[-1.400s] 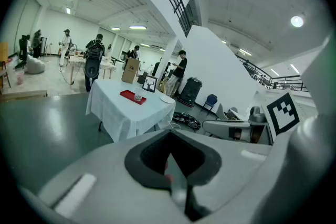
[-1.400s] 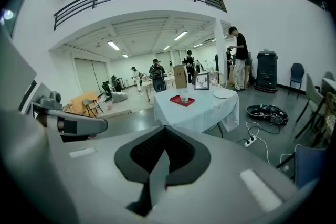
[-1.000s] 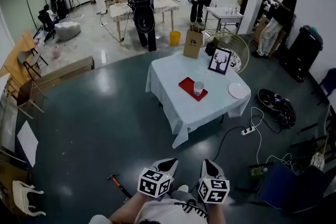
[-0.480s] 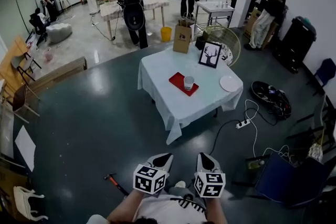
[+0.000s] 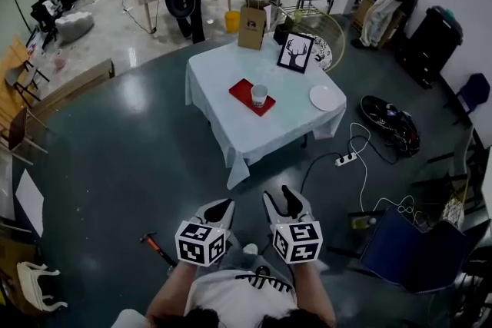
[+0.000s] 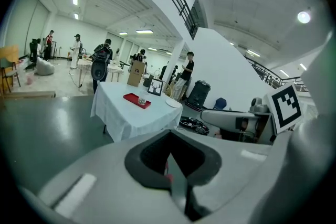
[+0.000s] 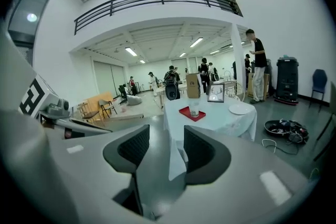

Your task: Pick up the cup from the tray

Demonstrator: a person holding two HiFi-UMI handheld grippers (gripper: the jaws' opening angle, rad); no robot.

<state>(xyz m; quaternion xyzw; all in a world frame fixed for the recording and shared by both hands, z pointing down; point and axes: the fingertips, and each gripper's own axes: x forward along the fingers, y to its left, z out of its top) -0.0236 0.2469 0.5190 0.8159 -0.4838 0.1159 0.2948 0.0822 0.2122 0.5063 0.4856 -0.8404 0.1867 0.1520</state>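
A clear cup [image 5: 259, 94] stands upright on a red tray [image 5: 244, 98] on a white-clothed table [image 5: 254, 130], several steps ahead of me. Both grippers hang low over the floor, far short of the table. My left gripper [image 5: 218, 208] is shut with nothing in it, its pads meeting [image 6: 169, 157]. My right gripper [image 5: 278, 197] is open and empty, with a gap between its pads [image 7: 167, 152]. The cup [image 7: 194, 108] and the tray [image 7: 191, 113] show small beyond the right jaws. The cup [image 6: 142, 97] is also far off in the left gripper view.
On the table stand a framed deer picture [image 5: 294, 52] and a white plate [image 5: 325, 97], with a paper bag [image 5: 251, 23] behind. A power strip [image 5: 344, 159] with cables, a black bag [image 5: 392, 130], a blue chair [image 5: 407, 250] and a red-handled tool [image 5: 157, 248] are on the floor. People stand at the back.
The table with the tray and cup has come nearer and lower in the head view. Both grippers have stayed low in front of me.
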